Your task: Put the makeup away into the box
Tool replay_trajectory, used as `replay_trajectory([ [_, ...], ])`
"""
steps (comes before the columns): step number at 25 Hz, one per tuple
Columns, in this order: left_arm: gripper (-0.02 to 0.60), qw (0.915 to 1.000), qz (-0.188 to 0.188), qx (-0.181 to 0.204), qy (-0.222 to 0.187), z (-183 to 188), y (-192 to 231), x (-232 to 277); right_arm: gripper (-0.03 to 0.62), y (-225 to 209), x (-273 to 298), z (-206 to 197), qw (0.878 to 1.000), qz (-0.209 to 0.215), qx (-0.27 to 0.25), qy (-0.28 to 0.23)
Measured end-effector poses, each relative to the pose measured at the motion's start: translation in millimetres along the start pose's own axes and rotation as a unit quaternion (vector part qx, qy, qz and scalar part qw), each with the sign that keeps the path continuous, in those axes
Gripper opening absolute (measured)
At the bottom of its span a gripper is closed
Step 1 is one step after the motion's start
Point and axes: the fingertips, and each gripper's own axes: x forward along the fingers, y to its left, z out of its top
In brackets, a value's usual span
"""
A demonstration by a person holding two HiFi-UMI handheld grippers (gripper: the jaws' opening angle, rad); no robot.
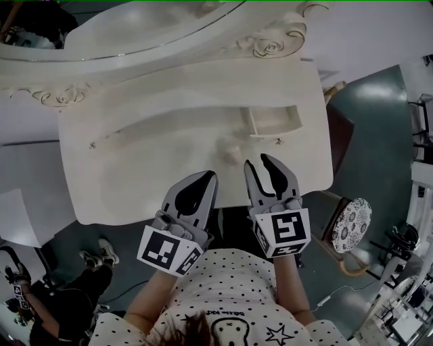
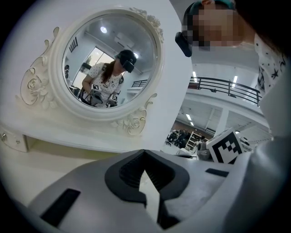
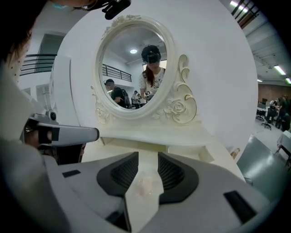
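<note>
A small pale pink makeup item (image 1: 231, 153) lies on the white vanity table (image 1: 135, 169), just beyond my right gripper (image 1: 260, 161). In the right gripper view the item (image 3: 145, 184) shows on the tabletop through the gap of my right gripper (image 3: 148, 154), which is open; the pads do not touch it. Behind it, an open box-like compartment (image 1: 274, 121) sits under the mirror at the table's back right. My left gripper (image 1: 206, 176) hovers over the front edge, shut and empty; its tips (image 2: 144, 152) meet.
An ornate oval mirror (image 1: 135, 20) stands along the back of the table. A round patterned stool (image 1: 350, 224) stands to the right of the table. Someone's shoes (image 1: 95, 255) are on the floor at the lower left.
</note>
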Motion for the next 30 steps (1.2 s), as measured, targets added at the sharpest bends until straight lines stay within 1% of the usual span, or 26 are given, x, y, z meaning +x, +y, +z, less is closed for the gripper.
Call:
replay_trajectory([
  [5,-0.005,0.9998,0.004,-0.015,0.008,-11.4,2.6,3.7,0.136,6.1,13.0,-17.9,0.999,0.017,0.002,0.028],
  [15,-0.005,0.9992,0.019,-0.022,0.028,-36.5,10.1,6.8,0.156,7.3,41.8,-56.8,0.996,0.03,0.014,0.077],
  [23,-0.005,0.998,0.033,-0.038,0.039,-50.1,15.1,6.5,0.176,9.6,60.7,-77.2,0.994,0.04,0.019,0.103],
  [30,-0.005,0.9972,0.042,-0.052,0.035,-55.0,18.2,3.7,0.198,13.3,74.0,-89.2,0.992,0.043,0.021,0.118],
])
